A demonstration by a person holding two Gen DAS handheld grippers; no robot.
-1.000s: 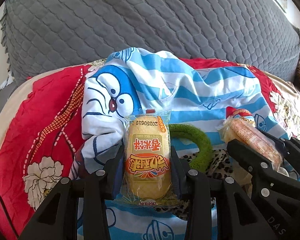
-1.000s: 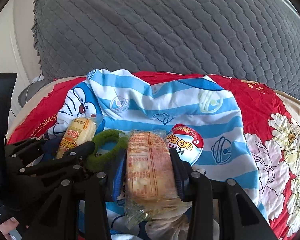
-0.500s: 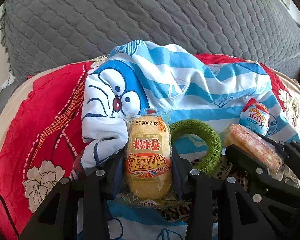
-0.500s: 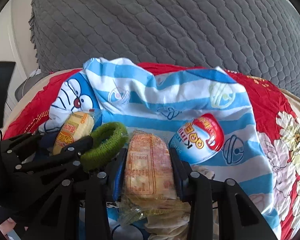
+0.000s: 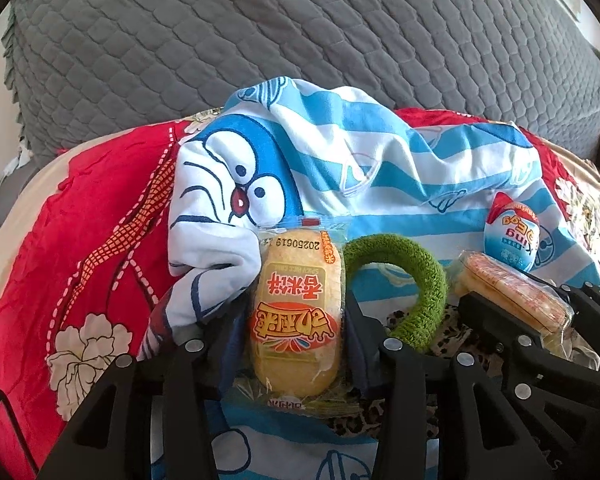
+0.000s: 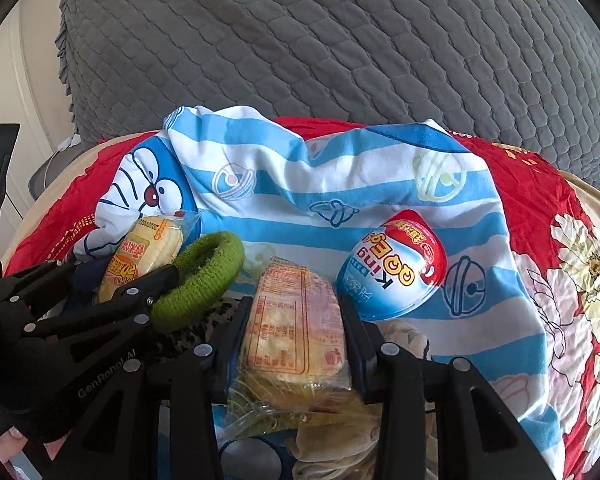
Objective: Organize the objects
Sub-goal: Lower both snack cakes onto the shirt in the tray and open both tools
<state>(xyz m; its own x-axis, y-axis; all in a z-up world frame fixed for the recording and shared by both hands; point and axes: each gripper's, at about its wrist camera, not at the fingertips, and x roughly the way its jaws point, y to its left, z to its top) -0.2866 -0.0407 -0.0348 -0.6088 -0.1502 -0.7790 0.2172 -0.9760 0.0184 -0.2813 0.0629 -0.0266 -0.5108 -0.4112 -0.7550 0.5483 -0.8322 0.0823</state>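
Left gripper (image 5: 296, 320) jaws opening around the yellow cake packet (image 5: 296, 312), apparently releasing it onto the striped cloth (image 5: 380, 168). Right gripper (image 6: 296, 328) pinches the cracker packet (image 6: 296, 320), held for placing beside it.

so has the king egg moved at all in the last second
no, the egg lies right beside the same bell print on the striped cloth as before; only the camera view shifted
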